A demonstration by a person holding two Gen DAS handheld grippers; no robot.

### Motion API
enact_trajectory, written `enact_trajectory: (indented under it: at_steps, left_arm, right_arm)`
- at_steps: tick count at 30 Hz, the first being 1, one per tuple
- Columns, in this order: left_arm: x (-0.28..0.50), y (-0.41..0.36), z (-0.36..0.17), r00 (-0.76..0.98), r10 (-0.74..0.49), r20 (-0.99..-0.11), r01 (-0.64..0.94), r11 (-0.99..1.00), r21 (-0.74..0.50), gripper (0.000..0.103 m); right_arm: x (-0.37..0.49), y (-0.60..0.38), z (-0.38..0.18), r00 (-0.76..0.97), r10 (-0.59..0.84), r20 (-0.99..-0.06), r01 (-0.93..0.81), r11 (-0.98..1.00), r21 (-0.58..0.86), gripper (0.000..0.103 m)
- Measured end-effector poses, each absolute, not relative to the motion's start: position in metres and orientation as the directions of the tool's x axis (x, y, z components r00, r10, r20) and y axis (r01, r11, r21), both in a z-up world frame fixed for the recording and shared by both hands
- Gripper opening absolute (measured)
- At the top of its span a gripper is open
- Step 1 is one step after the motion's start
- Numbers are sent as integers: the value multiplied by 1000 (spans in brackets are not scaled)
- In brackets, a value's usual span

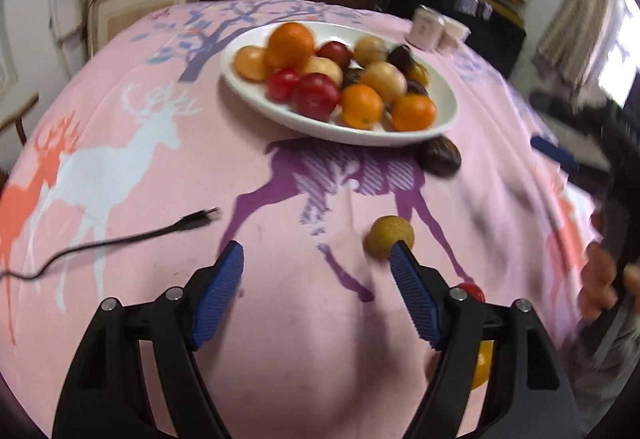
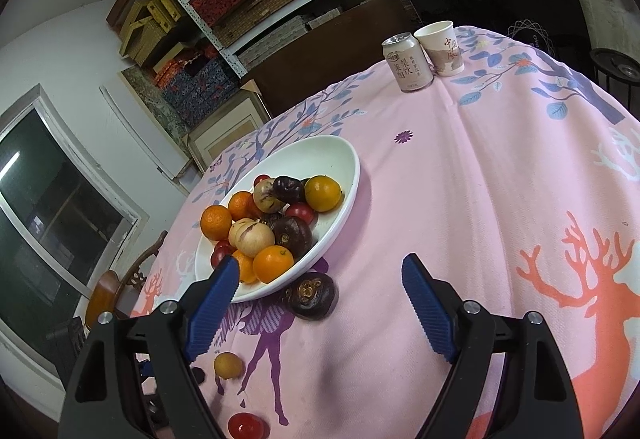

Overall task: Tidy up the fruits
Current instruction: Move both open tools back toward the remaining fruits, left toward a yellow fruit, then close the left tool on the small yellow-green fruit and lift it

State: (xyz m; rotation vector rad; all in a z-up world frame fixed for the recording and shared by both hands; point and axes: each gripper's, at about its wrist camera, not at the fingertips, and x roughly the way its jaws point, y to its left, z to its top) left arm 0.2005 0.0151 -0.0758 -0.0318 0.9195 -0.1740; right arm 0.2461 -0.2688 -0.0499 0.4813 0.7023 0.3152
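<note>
From the left wrist, the left gripper [image 1: 316,251] stood wide apart and empty above the pink-clothed worktop [image 1: 120,239]. A small yellow-brown fruit [image 1: 386,237] lay just beyond its right finger, not between the pads. A red fruit [image 1: 472,289] and an orange [image 1: 482,365] showed partly behind that finger. The white dish [image 1: 280,115] sat farther off, heaped with fruit, with a dark fruit [image 1: 440,157] against its near rim. A loose cable [image 1: 120,241] lay to the left.

From the right wrist, the right gripper [image 2: 320,267] was also spread and held nothing, with the dark fruit [image 2: 310,295] lying between its fingers, nearer the left one, touching the dish [image 2: 336,159]. A closing finger could nudge these round fruits off rolling, or knock the dish's rim and spill the pile.
</note>
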Motion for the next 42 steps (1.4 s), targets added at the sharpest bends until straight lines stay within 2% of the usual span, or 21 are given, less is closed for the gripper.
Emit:
enact_trajectory:
  at_steps: [5, 7, 10, 20, 22, 24, 30, 35, 37, 42]
  left_arm:
    - [195, -9, -69, 639, -143, -756, 206, 978, -10, 73]
    - [195, -15, -69, 640, -153, -753, 230, 973, -3, 67]
    - [195, -22, -70, 625, -178, -760, 267, 964, -6, 61]
    - [214, -41, -78, 536, -290, -793, 356, 929, -99, 60]
    - [219, -46, -82, 509, -300, -807, 369, 923, -110, 51]
    - [221, -46, -85, 495, -303, -814, 370, 922, -118, 48]
    - [218, -49, -87, 475, -320, -820, 390, 912, -130, 44]
    - [220, -49, -88, 472, -321, -821, 386, 912, -134, 37]
    - [219, -49, -87, 473, -323, -820, 388, 912, -136, 27]
    - [213, -31, -77, 525, -316, -790, 343, 928, -144, 27]
  right_arm:
    - [245, -270, -50, 726, 428, -538, -108, 843, 527, 84]
    - [246, -270, -50, 726, 428, -539, -104, 842, 529, 84]
    - [246, -269, -50, 723, 428, -543, -104, 844, 527, 84]
    - [245, -269, -48, 724, 424, -544, -105, 847, 521, 85]
    - [245, -269, -48, 725, 420, -546, -99, 848, 521, 89]
    - [245, -270, -48, 728, 415, -546, -94, 849, 520, 90]
    - [246, -269, -49, 724, 415, -551, -97, 852, 515, 90]
    - [246, -265, -51, 717, 410, -564, -103, 862, 496, 90]
    - [246, -263, -52, 715, 406, -569, -102, 866, 489, 90]
    - [243, -259, -55, 704, 409, -581, -117, 873, 473, 90]
